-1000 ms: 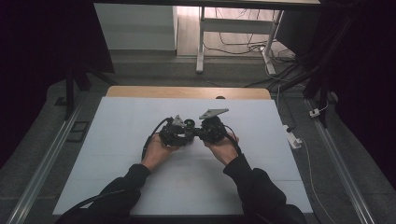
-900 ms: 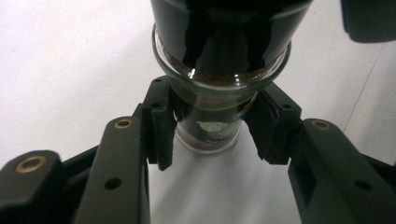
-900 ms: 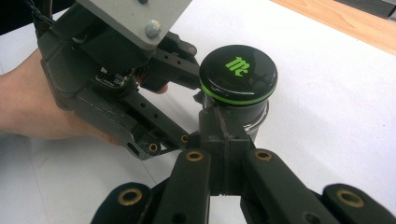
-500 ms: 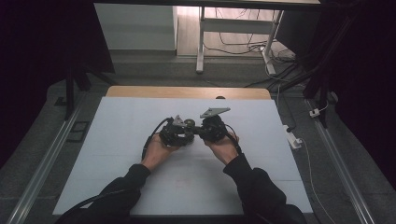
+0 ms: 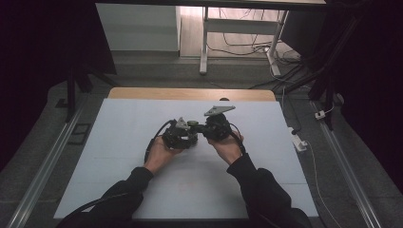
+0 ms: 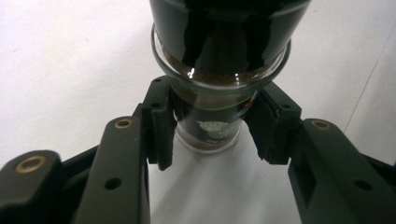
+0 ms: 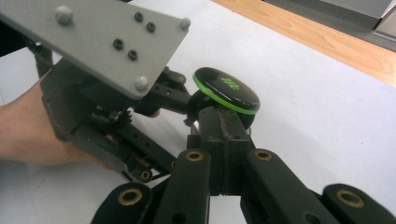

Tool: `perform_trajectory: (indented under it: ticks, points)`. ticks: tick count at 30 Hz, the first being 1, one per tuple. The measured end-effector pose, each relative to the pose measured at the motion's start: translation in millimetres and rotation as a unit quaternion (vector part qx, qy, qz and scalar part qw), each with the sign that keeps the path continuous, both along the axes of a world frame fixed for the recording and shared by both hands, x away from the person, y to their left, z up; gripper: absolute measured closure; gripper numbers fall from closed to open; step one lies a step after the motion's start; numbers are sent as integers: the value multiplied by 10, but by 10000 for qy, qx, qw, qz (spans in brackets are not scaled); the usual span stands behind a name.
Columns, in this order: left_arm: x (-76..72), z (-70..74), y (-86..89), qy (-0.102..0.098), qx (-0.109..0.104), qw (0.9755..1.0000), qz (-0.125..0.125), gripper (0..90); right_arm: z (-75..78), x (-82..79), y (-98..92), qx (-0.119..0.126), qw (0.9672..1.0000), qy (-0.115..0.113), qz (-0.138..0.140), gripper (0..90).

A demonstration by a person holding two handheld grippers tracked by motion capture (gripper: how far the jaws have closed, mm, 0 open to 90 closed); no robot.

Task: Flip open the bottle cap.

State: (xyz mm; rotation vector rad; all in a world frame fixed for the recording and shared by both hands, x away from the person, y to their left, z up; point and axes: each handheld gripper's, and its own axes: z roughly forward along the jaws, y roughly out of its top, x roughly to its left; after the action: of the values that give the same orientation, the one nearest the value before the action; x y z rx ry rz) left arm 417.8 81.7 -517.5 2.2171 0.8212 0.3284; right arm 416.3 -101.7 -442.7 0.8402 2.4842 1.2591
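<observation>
in the high view the person's two hands meet over the middle of the white table, forearms coming in from the near edge. the left gripper and the right gripper point toward each other, tips almost touching, and a small jar sits between them just above the table; here it is too small and dark to read its lean. the right one carries its grey three-cornered plate tilted up, and a strip of bare wood shows along the table's far edge.

in the left gripper view the jar is a glass one with a dark powder inside and a partly hidden label low on its side. its long axis runs straight up the picture, crosswise to the line of the pads: the glass bottom lies nearest the camera, and the body widens to a rim above. the left gripper is clamped on the narrow lower part, one pad pressed on each side.

in the right gripper view the jar's black lid, ringed in green, tops the jar and faces up and toward the far side, slightly tilted. the right gripper has its jaws drawn together just under that lid, in front of the jar; whether they pinch it i cannot tell. the left gripper reaches in from the left in the person's hand.
</observation>
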Motion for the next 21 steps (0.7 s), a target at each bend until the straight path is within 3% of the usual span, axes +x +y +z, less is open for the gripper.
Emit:
perform_trajectory:
  ticks: [21]
  points:
    - [-2,-11,6,-11,-40,10000,-10,538,63,247,53,228,9996,-43,-153,895]
